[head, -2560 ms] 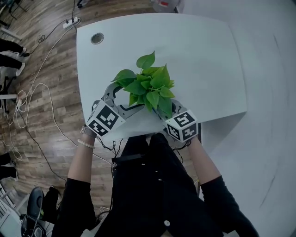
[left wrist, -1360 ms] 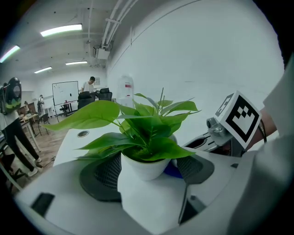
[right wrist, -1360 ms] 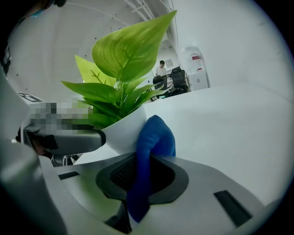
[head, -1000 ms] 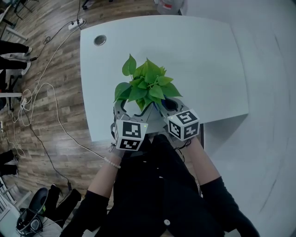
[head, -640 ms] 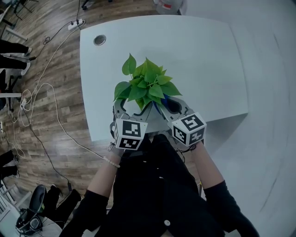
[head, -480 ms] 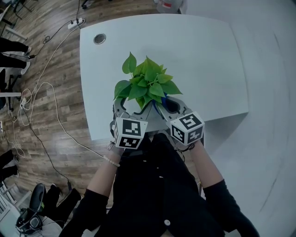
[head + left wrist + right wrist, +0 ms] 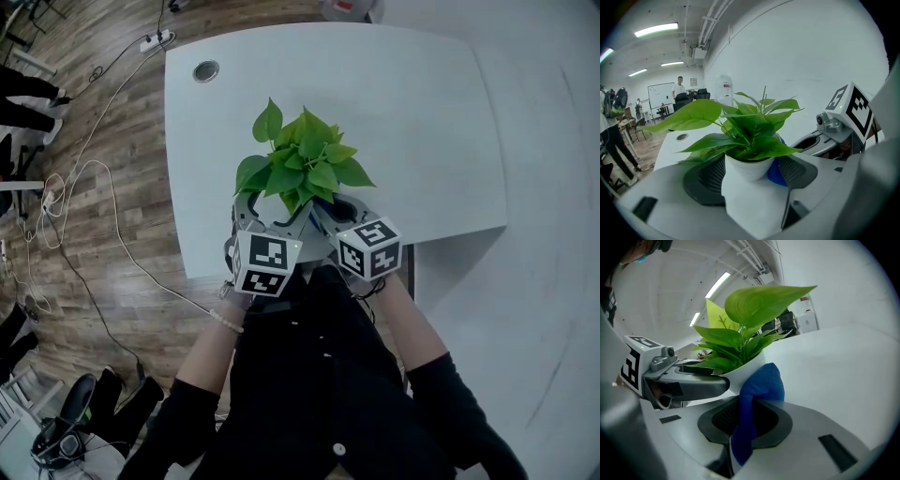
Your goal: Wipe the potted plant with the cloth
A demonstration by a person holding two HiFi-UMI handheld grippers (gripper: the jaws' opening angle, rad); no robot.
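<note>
Holding both grippers side by side at the near edge of the table (image 7: 422, 112), you point them forward; your left gripper (image 7: 272, 214) clamps the white pot (image 7: 747, 171) of the potted plant (image 7: 302, 169) between its 2 pads (image 7: 705, 180); your right gripper (image 7: 745, 420) pinches the blue cloth (image 7: 759, 383), its bunched end touching the pot's side nearest it; the label on the far bottle (image 7: 724, 89) is too small to read.
</note>
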